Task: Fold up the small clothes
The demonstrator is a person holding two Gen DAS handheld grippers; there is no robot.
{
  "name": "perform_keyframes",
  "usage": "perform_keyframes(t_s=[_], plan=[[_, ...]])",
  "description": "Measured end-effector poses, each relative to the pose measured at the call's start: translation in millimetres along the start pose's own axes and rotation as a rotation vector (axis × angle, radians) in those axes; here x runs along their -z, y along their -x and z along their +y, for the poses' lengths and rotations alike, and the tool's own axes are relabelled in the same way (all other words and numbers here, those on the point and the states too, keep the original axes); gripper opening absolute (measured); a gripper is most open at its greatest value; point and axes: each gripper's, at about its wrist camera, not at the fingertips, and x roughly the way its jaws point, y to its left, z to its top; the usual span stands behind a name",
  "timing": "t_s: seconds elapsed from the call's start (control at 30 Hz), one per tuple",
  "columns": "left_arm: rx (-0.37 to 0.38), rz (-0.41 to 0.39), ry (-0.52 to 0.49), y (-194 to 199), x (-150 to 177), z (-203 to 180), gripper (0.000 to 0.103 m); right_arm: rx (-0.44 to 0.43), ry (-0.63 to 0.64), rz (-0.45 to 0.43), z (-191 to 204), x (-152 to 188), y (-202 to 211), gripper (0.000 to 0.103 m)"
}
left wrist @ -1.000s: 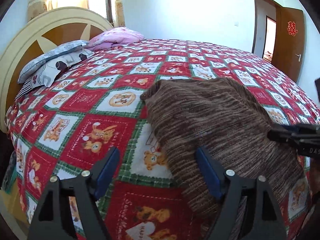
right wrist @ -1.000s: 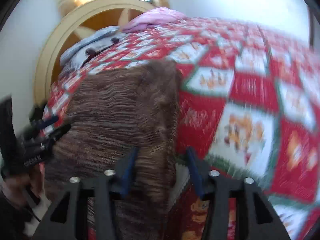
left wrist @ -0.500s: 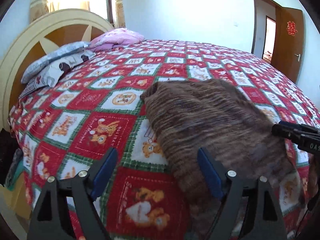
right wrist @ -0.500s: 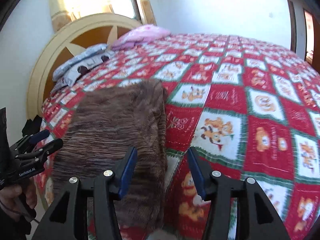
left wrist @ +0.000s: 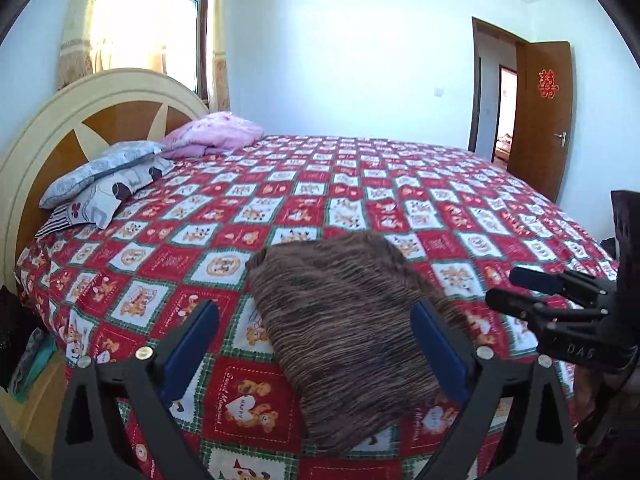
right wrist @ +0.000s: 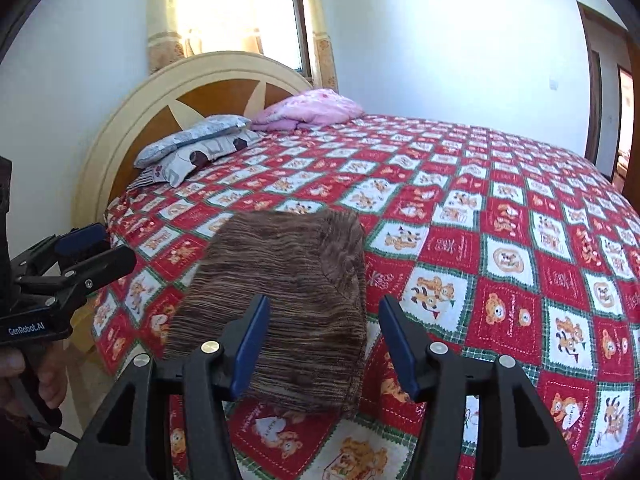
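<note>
Soft brown knit [left wrist: 344,316] folded on the bed cover [left wrist: 360,184], both tongs empty.

Your left gripper [left wrist: 316,344] is opening very wide; your right gripper [right wrist: 320,340] is opening about halfway, and neither holds anything. The knit lies near the bed's front edge and looks soft, floppy and light, so pinch it at a corner or hem. Only the left view shows the open door [left wrist: 540,120]; only the right view shows your hand [right wrist: 24,376].

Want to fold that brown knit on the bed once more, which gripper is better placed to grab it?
Probably right: the right gripper frames the brown knit's near corner. The left gripper, jaws opening too, sits toward its outer edge.
</note>
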Motion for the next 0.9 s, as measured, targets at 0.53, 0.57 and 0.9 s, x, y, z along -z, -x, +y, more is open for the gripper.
perform_keyframes(t_s=[0.53, 0.57, 0.9], plan=[[-0.010, -0.045, 0.030, 16.8, -4.3, 1.8, 0.099, 0.033, 0.031, -0.087, 17.0, -3.0, 27.5, 0.060], [-0.011, -0.046, 0.033, 17.5, -4.3, 2.1, 0.099, 0.032, 0.029, -0.089, 17.1, -2.8, 28.4, 0.061], [-0.014, -0.053, 0.033, 19.1, -5.1, 2.2, 0.099, 0.024, 0.037, -0.093, 20.9, -0.9, 30.7, 0.064]])
